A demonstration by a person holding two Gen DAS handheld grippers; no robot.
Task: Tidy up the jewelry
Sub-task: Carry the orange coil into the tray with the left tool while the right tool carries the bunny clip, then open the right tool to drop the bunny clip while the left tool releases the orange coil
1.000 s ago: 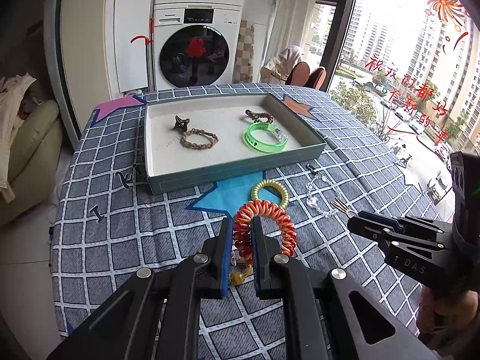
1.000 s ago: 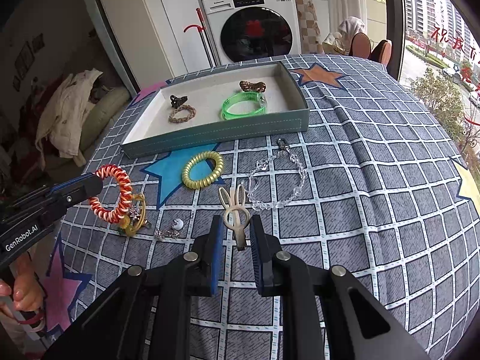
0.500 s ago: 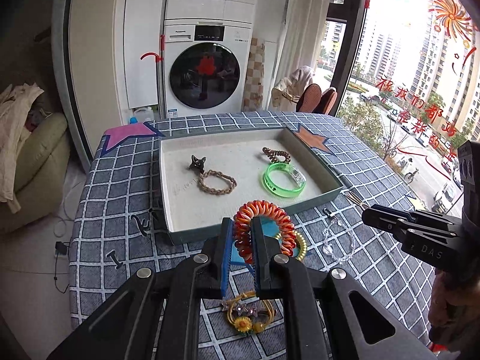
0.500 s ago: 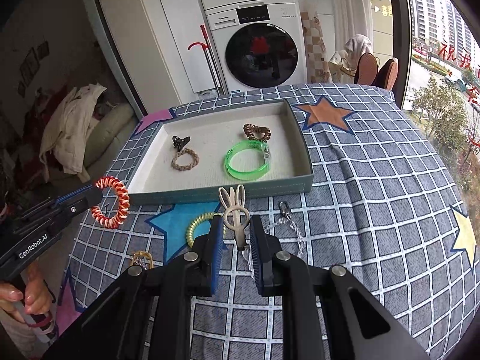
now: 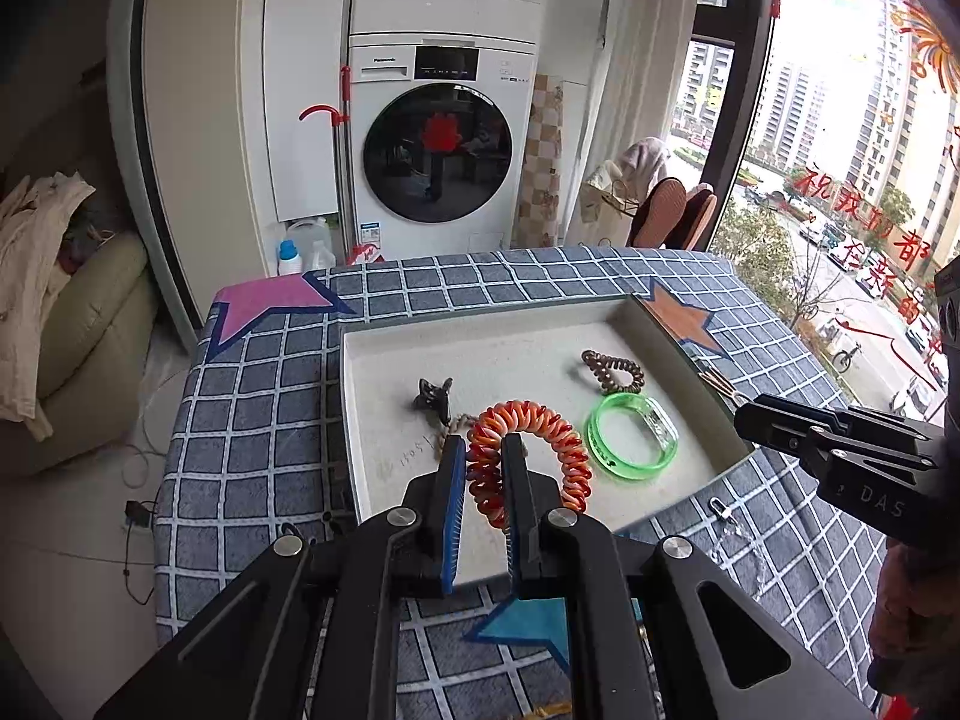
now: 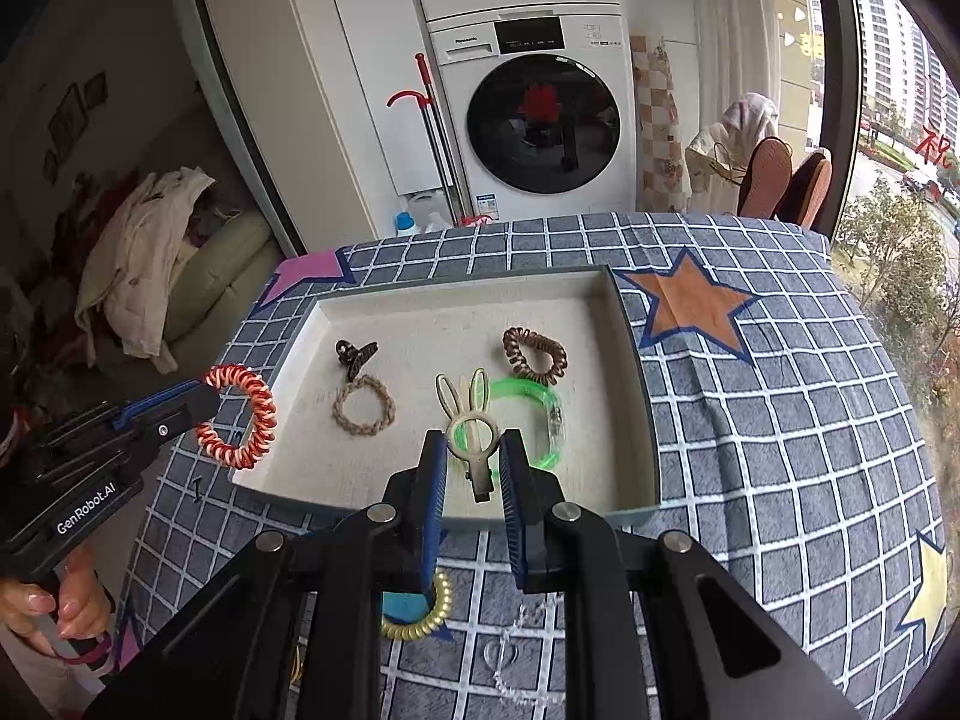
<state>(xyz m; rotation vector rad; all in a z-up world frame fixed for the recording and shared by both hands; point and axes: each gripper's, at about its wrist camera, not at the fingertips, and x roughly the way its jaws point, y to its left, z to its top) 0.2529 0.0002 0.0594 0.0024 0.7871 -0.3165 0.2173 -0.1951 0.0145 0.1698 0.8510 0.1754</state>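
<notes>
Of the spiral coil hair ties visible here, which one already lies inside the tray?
The brown spiral coil hair tie, by the tray's far right corner. The orange-red one is held; the gold one lies outside.

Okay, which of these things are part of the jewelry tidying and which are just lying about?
Job:
- orange coil band in left tool
- rabbit clip in right tool
- tray
- green bangle
- gold coil

Lying about:
- washing machine
- clothes pile

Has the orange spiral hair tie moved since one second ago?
Yes. The left tongs carried the hair tie off the tablecloth; it now hangs at the tray, near its left edge.
</notes>
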